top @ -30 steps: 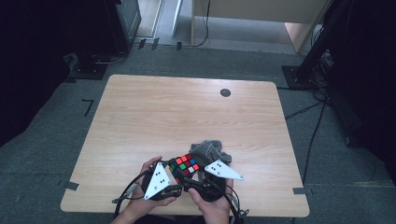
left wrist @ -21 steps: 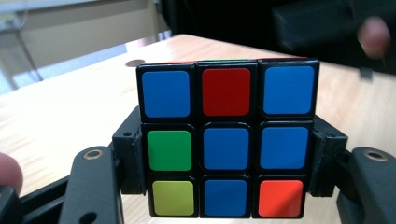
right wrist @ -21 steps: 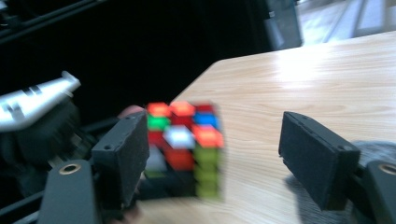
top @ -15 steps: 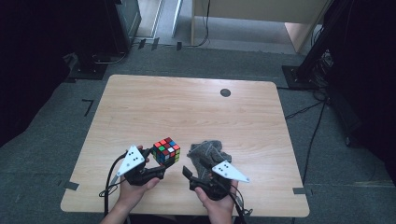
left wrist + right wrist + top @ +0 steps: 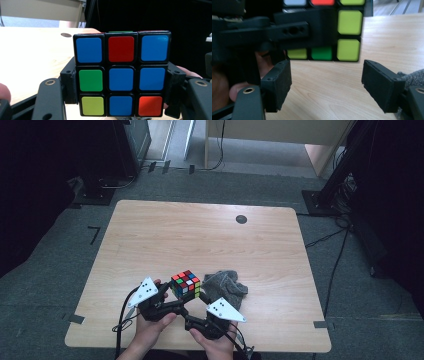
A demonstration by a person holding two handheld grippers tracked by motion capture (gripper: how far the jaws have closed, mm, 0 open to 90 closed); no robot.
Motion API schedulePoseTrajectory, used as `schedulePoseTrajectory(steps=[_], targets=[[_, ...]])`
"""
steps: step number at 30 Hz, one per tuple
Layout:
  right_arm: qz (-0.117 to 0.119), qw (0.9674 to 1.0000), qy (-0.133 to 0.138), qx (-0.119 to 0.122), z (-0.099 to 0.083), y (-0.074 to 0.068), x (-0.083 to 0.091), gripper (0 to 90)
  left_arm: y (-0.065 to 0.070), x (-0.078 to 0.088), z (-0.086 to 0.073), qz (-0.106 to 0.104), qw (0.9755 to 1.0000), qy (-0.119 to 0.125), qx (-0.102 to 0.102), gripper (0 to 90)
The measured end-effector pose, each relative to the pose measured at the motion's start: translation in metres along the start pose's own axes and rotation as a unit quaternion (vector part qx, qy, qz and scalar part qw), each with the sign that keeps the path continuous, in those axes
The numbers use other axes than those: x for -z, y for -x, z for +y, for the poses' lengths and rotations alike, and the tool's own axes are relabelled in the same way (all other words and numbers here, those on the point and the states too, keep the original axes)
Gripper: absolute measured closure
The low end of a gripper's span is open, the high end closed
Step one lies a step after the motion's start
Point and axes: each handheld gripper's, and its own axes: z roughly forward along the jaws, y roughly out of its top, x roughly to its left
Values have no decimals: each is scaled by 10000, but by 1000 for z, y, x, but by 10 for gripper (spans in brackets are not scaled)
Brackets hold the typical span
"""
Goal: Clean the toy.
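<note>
Clamped from two sides, the black-framed puzzle cube with coloured stickers (image 5: 186, 284) sits between the jaws of the left gripper (image 5: 172, 296), whose pads press on its left and right faces in the left gripper view. It is held just above the light wooden tabletop (image 5: 200, 240), near the front edge and a little left of that edge's middle. The face toward the left gripper's camera (image 5: 121, 73) shows blue, red and blue squares on top, green and two blue in the middle, and yellow-green, blue and orange-red at the bottom. From the high view the top face shows a mix of red, green, blue and white squares.

Just beside the cube, on its right, lies a crumpled grey cloth (image 5: 226, 287) on the tabletop, also near the front edge; I cannot tell whether it touches the cube.

The right gripper (image 5: 199, 312) is held low at the front edge, below the cube and the cloth in the high view. Its jaws have just been opening and stand apart, with bare wood between the pads (image 5: 277, 81). In the right gripper view the cube (image 5: 348, 35) hangs ahead of and above the pads, with one black jaw of the left gripper across its face, and the cloth (image 5: 413, 76) peeks in by the right-hand pad.

A small dark round disc (image 5: 241, 219) lies near the far right corner of the tabletop, well apart from everything else.
</note>
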Motion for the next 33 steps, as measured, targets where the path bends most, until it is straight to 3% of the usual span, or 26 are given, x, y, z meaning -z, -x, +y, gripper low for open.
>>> schedulePoseTrajectory(steps=[6,13,17,22,25,29,31,33], targets=[[-149,9997,190,22,1,-3,0,307,6,-5,-7,-14,10000,12,75,331],[-268,9991,215,255,-2,-4,0,347,4,-7,-9,-160,9997,-19,200,329],[-283,9991,113,298,-2,-2,0,349,1,-4,-5,-271,9992,78,277,269],[-348,9987,-116,352,-1,8,2,349,-6,8,7,-260,9990,331,167,185],[-285,9988,-271,288,4,23,7,350,-15,18,11,-67,9991,419,-63,171],[-340,9986,-370,178,17,41,18,350,-26,21,7,233,9970,217,-699,166],[-261,9987,-440,65,25,49,23,349,-28,19,1,365,9927,2,-1148,167],[-100,9982,-588,-6,32,56,27,349,-27,15,-7,504,9844,-258,-1666,169]])
